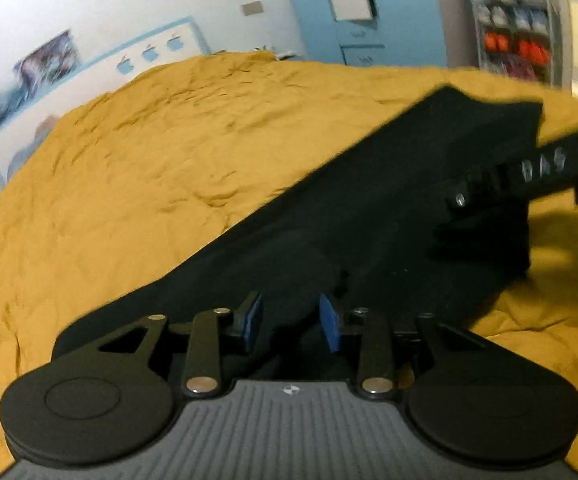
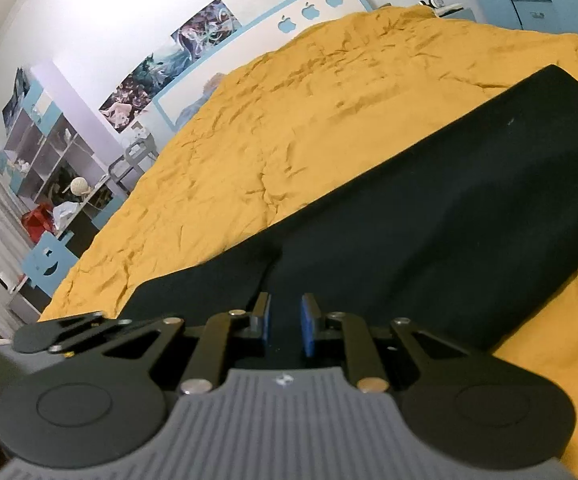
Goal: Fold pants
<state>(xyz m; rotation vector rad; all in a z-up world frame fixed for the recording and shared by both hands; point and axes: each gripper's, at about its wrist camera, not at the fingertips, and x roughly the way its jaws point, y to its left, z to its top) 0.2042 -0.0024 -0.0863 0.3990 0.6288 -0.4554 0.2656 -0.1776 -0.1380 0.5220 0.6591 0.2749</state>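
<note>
Black pants (image 1: 369, 208) lie on a mustard-yellow bedspread (image 1: 149, 160), stretching from the near edge toward the far right. My left gripper (image 1: 291, 320) is open, its blue pads (image 1: 253, 320) apart over the near end of the pants, nothing between them. In the right wrist view the pants (image 2: 429, 208) run diagonally to the upper right. My right gripper (image 2: 286, 322) is open with a narrow gap, blue pads (image 2: 308, 326) either side of the black cloth at the near end. The right gripper's body shows blurred at the right of the left wrist view (image 1: 529, 168).
The yellow bedspread (image 2: 269, 128) fills most of both views. A white and blue headboard (image 2: 309, 12) stands at the far end. Shelves (image 2: 45, 152) and a blue chair (image 2: 49, 264) stand left of the bed. Blue cabinets (image 1: 349, 20) stand beyond it.
</note>
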